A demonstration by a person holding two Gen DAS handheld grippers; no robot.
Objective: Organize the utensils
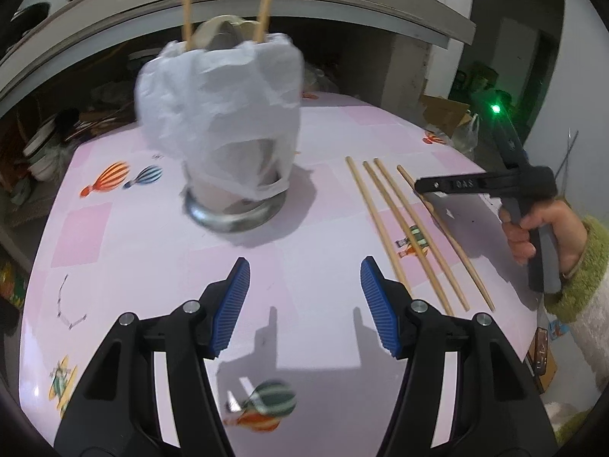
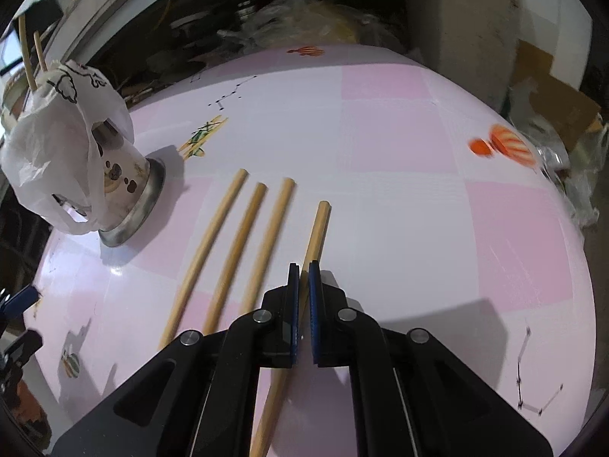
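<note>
Right claw [image 2: 303, 266]: jaws closed on the rightmost chopstick [image 2: 318, 228], which runs between the blue pads and out past them on both sides. That stick lies at the right end of a row of four on the bench [image 2: 399, 198]; the frames do not show whether it is lifted off the surface.

Other three chopsticks [image 2: 236, 240] lie side by side just left of it, roughly parallel, not touching one another.

Left claw [image 1: 304, 278]: open, nothing between the pads, hovering over a bare patch of the pink checked bench cover. The left view shows the right claw from the side, a hand [image 1: 533, 228] in a green fuzzy sleeve [image 1: 582, 266] on its handle.

Utensil holder [image 1: 234, 198]: cup on a metal base, standing left of the chopstick row and well apart from it. A white plastic bag [image 1: 220, 114] is draped over most of it. Two chopsticks [image 1: 266, 3] stand upright in it, sticking out above the bag.

Behind the bench: a shelf [image 1: 236, 3] with clutter beneath, too dark to identify.
</note>
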